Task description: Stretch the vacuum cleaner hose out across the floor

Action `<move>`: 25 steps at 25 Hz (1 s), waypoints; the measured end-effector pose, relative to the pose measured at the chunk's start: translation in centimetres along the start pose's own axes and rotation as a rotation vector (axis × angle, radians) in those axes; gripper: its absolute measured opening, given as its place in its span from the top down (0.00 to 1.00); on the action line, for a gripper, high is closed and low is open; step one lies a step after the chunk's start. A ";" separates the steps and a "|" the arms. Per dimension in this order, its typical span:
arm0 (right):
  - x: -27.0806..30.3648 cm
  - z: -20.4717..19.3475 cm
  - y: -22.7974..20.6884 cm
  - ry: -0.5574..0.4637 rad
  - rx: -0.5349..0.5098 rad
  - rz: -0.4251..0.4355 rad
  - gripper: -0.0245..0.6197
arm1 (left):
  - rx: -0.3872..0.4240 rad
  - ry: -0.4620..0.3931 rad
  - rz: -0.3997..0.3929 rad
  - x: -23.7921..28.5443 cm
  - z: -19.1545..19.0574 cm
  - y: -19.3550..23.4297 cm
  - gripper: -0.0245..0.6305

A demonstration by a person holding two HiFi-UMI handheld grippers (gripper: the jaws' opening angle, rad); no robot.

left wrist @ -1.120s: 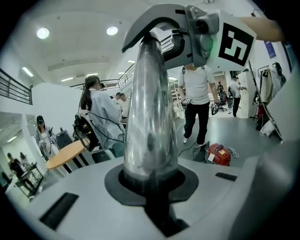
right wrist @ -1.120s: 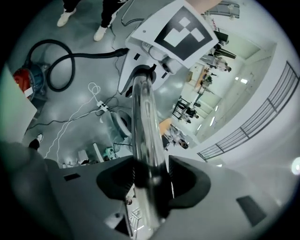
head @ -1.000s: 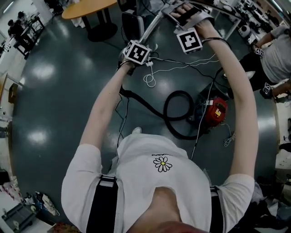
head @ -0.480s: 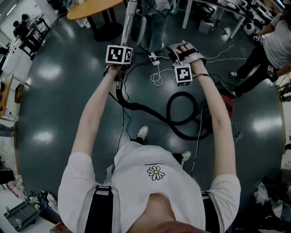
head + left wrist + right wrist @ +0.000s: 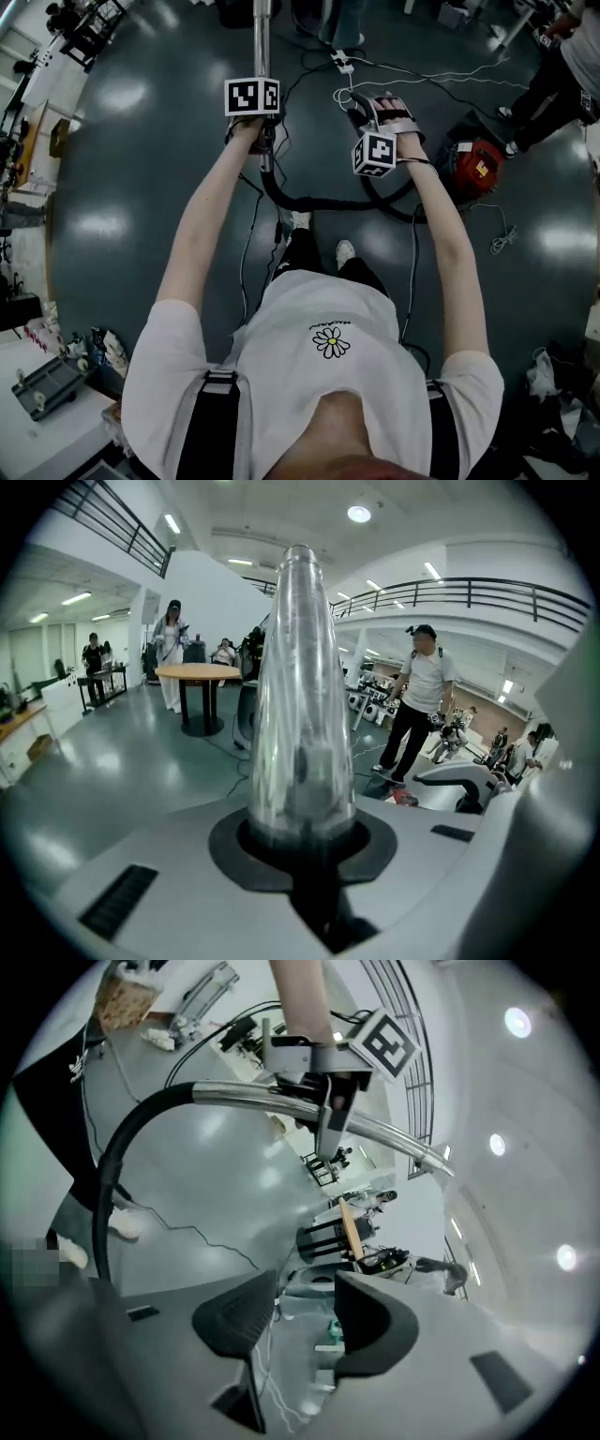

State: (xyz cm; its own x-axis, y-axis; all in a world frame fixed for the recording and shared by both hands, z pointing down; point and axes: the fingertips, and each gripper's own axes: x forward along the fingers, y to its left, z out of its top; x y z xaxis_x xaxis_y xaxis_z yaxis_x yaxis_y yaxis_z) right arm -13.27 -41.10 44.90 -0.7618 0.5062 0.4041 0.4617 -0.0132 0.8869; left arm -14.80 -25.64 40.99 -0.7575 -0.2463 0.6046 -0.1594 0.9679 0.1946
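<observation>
**Floor scene, listed left to right**

- **Left gripper** [image 5: 300, 844], 1 of 2. Its fingers are pressed tight round the metal wand [image 5: 262, 37]. Its marker cube [image 5: 251, 97] shows black-and-white squares and no lettering.
- **Wand**, 1. It runs straight up the head view. Its lower end joins the hose just beyond the left hand.
- **Vacuum cleaner hose** [image 5: 319, 202], 1, black. It lies on the dark floor [image 5: 141, 187] in a shallow curve, passing ahead of the 2 white shoes [image 5: 300, 220] and under the right gripper to the cleaner.
- **Power strip** [image 5: 339, 64], 1, white, with loose white cables on the floor.
- **Right gripper** [image 5: 302, 1296], 2 of 2. Its fingers are spread with nothing between them. It has 1 marker cube [image 5: 373, 153] of the same pattern.
- **Vacuum cleaner** [image 5: 473, 167], 1, red. It carries a pale label that is too small to read.
- **T-shirt** [image 5: 281, 375], white, with 1 daisy print [image 5: 331, 340]. The line of lettering above the daisy is not legible.

**Changes from the earlier frames:**
- The hose lay in a round loop beside the cleaner and is now drawn out into a long curve.
- The wand slanted to the right and now stands straight in the picture.
- Both grippers sit lower in the picture, nearer the wearer.
- The cleaner now sits further right.
- The left grip is unchanged, and the right gripper's fingers were spread then too.
</observation>
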 end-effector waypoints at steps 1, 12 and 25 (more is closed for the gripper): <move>-1.6 0.8 1.2 0.010 0.028 0.004 0.65 | -0.015 0.000 -0.012 -1.5 -1.7 -0.4 0.87; -23.4 2.9 22.0 0.433 0.938 -0.054 0.65 | -0.323 0.060 -0.146 -14.5 -22.9 -4.2 0.88; -44.1 -1.5 38.1 0.787 1.504 0.004 0.66 | -0.492 -0.058 -0.165 -22.8 -29.7 -14.0 0.88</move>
State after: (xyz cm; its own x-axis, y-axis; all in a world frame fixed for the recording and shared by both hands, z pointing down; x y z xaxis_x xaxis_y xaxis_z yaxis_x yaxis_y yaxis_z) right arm 37.29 -65.24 61.23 -0.5703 -0.0169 0.8212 0.1030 0.9904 0.0919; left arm 23.53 -35.09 47.37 -0.7834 -0.3771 0.4940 0.0257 0.7745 0.6321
